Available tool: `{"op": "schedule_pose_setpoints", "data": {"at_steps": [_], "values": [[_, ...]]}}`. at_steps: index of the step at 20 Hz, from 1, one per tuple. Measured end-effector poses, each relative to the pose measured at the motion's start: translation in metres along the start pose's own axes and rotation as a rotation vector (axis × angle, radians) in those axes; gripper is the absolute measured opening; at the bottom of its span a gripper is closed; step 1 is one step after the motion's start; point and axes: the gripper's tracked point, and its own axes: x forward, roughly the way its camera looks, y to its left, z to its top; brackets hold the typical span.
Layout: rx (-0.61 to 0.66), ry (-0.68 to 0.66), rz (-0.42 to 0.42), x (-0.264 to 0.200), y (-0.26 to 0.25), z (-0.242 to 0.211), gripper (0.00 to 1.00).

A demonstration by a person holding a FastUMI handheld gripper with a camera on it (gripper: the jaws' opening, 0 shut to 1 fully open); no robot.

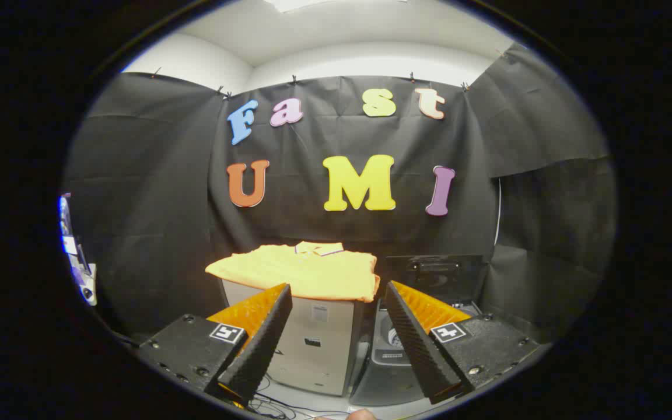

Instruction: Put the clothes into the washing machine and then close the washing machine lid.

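Nothing is done yet: your tongs (336, 326) hang spread and empty, short of the cabinet (318, 344). On the cabinet's top lies the folded shirt (301, 271), untouched. Right of the cabinet sits the washer (400, 350), lid (432, 271) raised. Loading and closing both remain.

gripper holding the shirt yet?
No, the gripper has its jaws open and apart with nothing between them, while the folded yellow shirt lies beyond them on top of a pale box.
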Motion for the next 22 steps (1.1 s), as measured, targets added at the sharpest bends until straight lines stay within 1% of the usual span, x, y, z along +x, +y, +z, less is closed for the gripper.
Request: {"op": "schedule_pose_setpoints", "data": {"at_steps": [3,11,18,22], "values": [[-0.001,0.016,-0.014,0.003,-0.002,-0.002,1.0],[0.029,-0.001,-0.051,0.004,-0.015,0.007,1.0],[0.039,0.016,-0.081,0.003,-0.026,0.001,1.0],[0.027,-0.005,-0.093,0.004,-0.027,0.007,1.0]]}}
